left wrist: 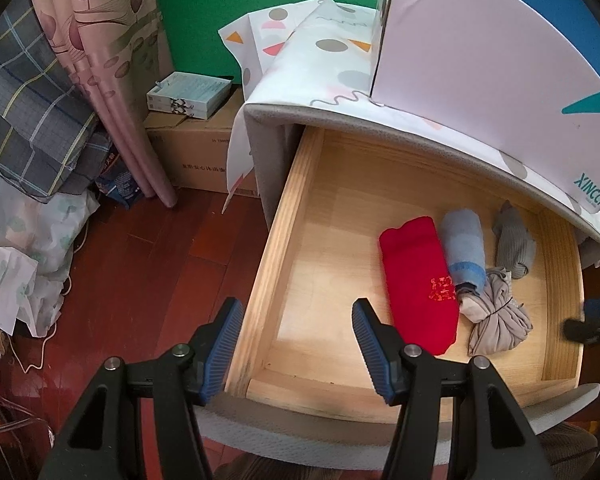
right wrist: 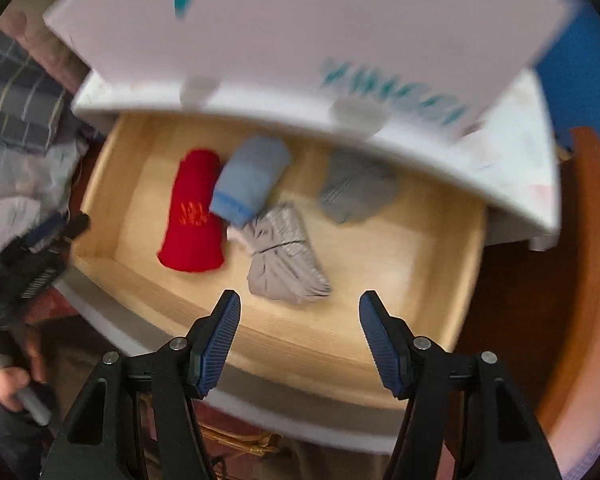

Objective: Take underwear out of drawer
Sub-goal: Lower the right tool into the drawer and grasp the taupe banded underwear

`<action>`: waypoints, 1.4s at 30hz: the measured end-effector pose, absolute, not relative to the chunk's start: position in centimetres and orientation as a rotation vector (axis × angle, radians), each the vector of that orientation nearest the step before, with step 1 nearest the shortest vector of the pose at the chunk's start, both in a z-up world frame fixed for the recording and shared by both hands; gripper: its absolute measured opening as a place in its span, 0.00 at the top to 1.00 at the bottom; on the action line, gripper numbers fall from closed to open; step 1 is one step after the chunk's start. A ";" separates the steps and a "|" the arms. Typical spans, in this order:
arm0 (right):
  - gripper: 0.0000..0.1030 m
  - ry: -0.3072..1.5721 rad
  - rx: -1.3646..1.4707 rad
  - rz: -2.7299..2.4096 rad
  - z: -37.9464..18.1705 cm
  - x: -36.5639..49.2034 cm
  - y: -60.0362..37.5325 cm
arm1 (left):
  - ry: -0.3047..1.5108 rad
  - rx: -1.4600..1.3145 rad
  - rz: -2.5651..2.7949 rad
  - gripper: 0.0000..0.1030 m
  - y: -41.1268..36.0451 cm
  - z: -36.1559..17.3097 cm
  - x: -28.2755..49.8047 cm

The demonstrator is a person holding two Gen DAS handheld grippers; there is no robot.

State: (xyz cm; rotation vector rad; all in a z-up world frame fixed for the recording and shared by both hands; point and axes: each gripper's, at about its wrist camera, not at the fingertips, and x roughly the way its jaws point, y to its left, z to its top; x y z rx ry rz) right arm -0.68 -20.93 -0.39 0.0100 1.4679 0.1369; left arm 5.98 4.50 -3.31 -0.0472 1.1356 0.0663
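Drawer open, both grippers empty above it

Light wooden drawer [left wrist: 284, 216] stands pulled out. Inside lie a red folded garment with stitched lettering [left wrist: 418, 280], a blue rolled garment [left wrist: 462, 250] touching it, a beige bundle tied round its middle [left wrist: 496, 316] and a grey knitted bundle [left wrist: 514, 240]. Left gripper [left wrist: 298, 312] and right gripper [right wrist: 300, 306] hover with jaws spread, holding nothing.

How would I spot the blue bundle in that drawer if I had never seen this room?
Look into the open wooden drawer under the white cabinet top. Four rolled cloth bundles lie toward its right side; the pale blue roll is second from the left, beside the red roll. It alone has a brighter blue band near one end, unlike the grey roll and the tied beige bundle.
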 end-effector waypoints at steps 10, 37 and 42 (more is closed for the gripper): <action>0.42 1.552 -0.116 0.141 -7.4 2.2 -17.5 | 1.141 -0.038 0.049 0.43 4.2 -3.5 6.2; 0.50 1.730 0.010 -0.046 -9.9 -2.6 -24.0 | 1.142 -0.025 0.044 0.43 3.9 -3.7 6.4; 0.50 1.742 -0.007 -0.059 -9.8 -3.6 -23.7 | 1.150 -0.014 0.045 0.43 3.7 -3.9 6.5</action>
